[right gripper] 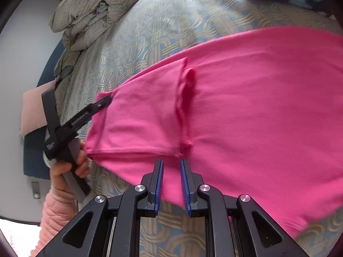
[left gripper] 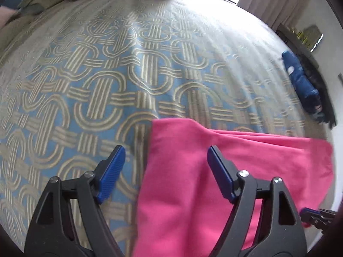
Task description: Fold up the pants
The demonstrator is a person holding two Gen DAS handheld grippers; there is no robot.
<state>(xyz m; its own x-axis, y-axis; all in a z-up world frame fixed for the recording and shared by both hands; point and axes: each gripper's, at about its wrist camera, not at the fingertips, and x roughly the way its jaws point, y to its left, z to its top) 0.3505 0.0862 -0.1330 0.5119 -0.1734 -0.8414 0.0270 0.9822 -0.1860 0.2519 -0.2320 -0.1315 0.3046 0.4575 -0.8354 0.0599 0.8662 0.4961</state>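
Observation:
Bright pink pants (right gripper: 246, 107) lie folded flat on the bed (left gripper: 107, 75), with a hemmed layer edge (right gripper: 184, 98) across them. My left gripper (left gripper: 166, 147) is open wide and straddles the left edge of the pants (left gripper: 193, 171): one finger over the cloth, the other over the bedcover. In the right wrist view one of its fingers (right gripper: 100, 105) lies at the pants' corner. My right gripper (right gripper: 171, 160) hovers over the near edge of the pants with a narrow gap between its pads. Pink cloth shows through that gap, and the pads do not press on it. The right gripper (left gripper: 317, 216) also shows low at the right in the left wrist view.
The bedcover (right gripper: 160, 32) is blue with a beige woven pattern. A bunched duvet (right gripper: 90, 15) lies at the head end. Dark blue clothes (left gripper: 300, 79) lie near the bed's right edge. A hand (right gripper: 70, 167) in a pink sleeve (right gripper: 55, 214) holds the left gripper.

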